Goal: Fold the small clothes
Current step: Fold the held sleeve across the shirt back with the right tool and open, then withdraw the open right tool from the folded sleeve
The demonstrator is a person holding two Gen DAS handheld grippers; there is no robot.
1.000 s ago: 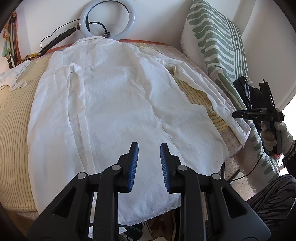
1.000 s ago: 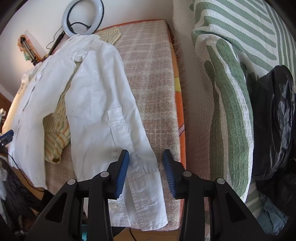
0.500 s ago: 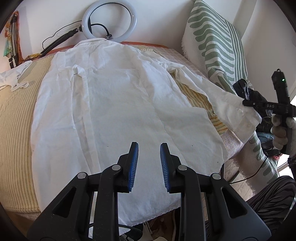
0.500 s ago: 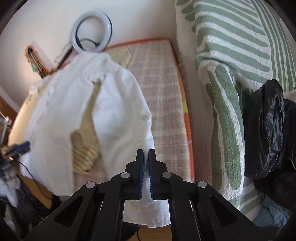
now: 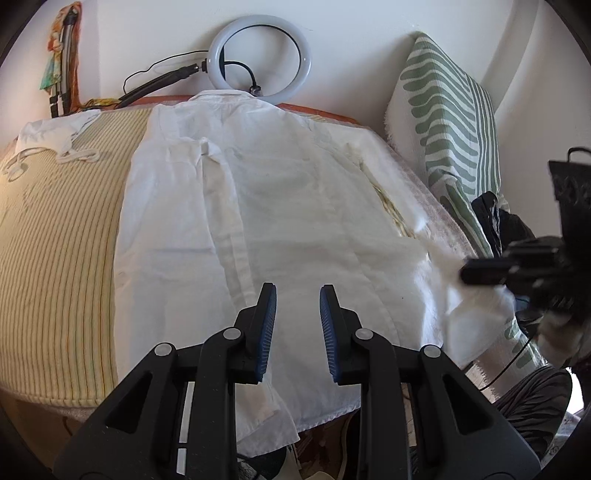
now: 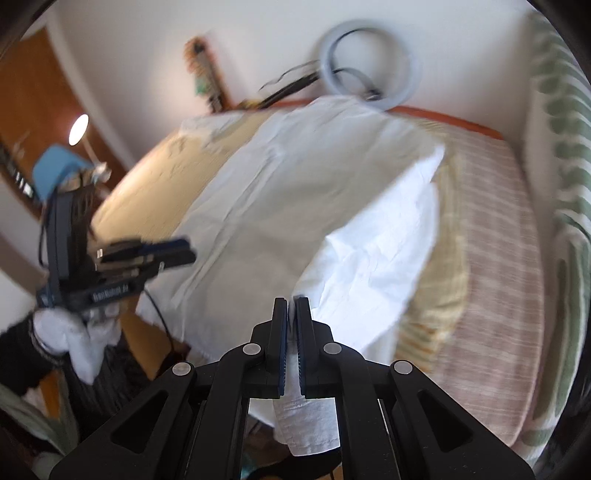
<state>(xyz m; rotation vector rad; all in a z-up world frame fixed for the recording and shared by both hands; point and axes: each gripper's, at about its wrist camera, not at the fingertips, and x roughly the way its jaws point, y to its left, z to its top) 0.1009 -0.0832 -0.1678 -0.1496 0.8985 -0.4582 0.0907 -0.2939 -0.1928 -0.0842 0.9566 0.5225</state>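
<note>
Our right tongs (image 6: 291,328) are pinched tight on the sleeve (image 6: 373,266) of the white shirt (image 5: 258,229). The shirt lies long from near to far on the bed (image 5: 55,240), to their left. Our left tongs (image 5: 294,325) hang wide open over its near hem, holding nothing.

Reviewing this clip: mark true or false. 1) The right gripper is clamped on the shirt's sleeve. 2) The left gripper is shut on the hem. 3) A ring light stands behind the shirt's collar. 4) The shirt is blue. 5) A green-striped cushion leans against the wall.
1) True: the right gripper is shut on the sleeve of the white shirt.
2) False: the left gripper is open, holding nothing.
3) True: the ring light stands against the wall.
4) False: it is white.
5) True: the striped cushion.
</note>
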